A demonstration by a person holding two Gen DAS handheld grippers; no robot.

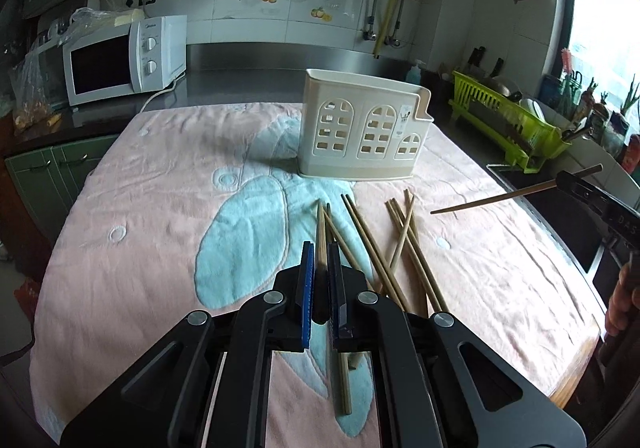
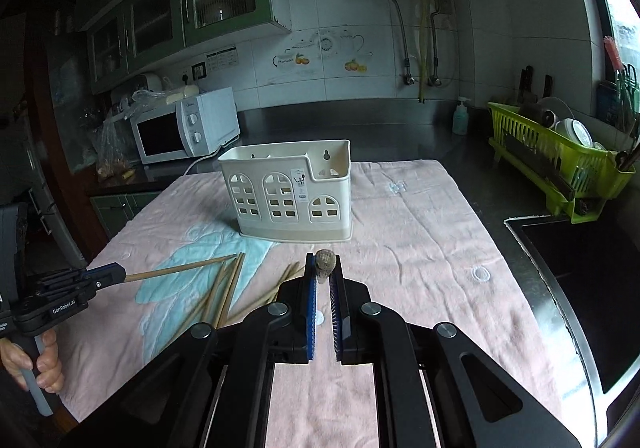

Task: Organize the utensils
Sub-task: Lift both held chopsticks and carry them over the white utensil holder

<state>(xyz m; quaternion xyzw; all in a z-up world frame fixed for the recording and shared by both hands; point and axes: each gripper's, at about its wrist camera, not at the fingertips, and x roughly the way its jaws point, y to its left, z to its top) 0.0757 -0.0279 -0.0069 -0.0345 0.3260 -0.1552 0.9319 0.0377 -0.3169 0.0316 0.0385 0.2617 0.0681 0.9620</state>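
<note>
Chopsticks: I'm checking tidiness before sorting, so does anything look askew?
Yes. The loose chopsticks lie crossed and fanned on the pink towel in front of the cream holder, not inside it.

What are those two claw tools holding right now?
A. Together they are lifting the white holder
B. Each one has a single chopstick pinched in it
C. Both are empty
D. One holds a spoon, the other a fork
B: the left gripper is shut on one chopstick, and the right gripper pinches another chopstick, seen end-on; more loose chopsticks lie on the towel before the white holder.
</note>
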